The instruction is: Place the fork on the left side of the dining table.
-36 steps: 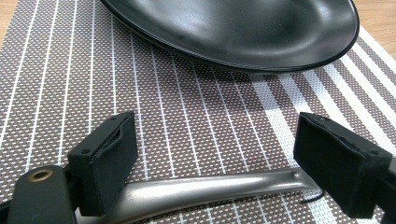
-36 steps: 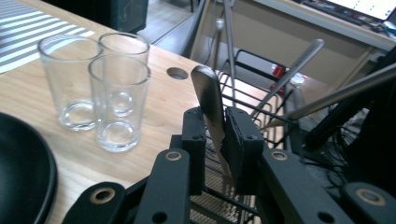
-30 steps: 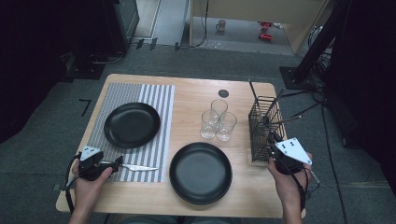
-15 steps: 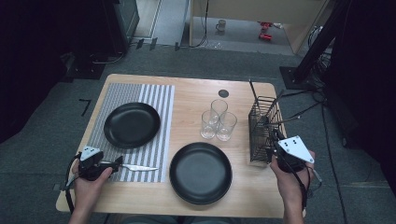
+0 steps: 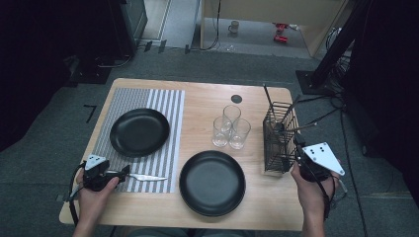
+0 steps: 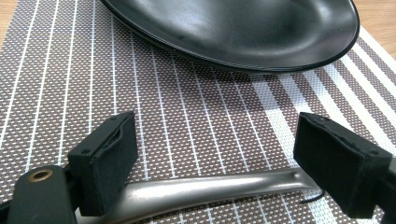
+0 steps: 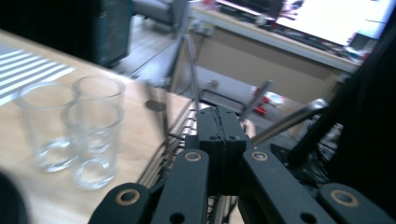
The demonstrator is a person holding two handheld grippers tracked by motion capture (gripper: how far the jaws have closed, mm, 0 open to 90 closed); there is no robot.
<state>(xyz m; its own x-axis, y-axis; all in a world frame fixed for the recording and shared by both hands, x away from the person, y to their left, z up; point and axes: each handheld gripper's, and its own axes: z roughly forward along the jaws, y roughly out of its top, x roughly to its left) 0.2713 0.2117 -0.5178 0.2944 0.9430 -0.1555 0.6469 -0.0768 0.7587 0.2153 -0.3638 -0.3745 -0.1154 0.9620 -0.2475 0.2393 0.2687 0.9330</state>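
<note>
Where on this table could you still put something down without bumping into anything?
Bare wood lies at the far side between the striped placemat and the small dark disc, and along the near edge right of the front plate. It is crowded around the three glasses and the wire cutlery basket.

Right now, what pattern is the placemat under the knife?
The placemat is brown-grey weave with white stripes, clearest in the left gripper view, under the knife.

Lab or studio recording space: wooden table (image 5: 207,106) amid grey carpet (image 5: 44,163), trailing floor cables (image 5: 321,116), black stands (image 5: 341,42).
</note>
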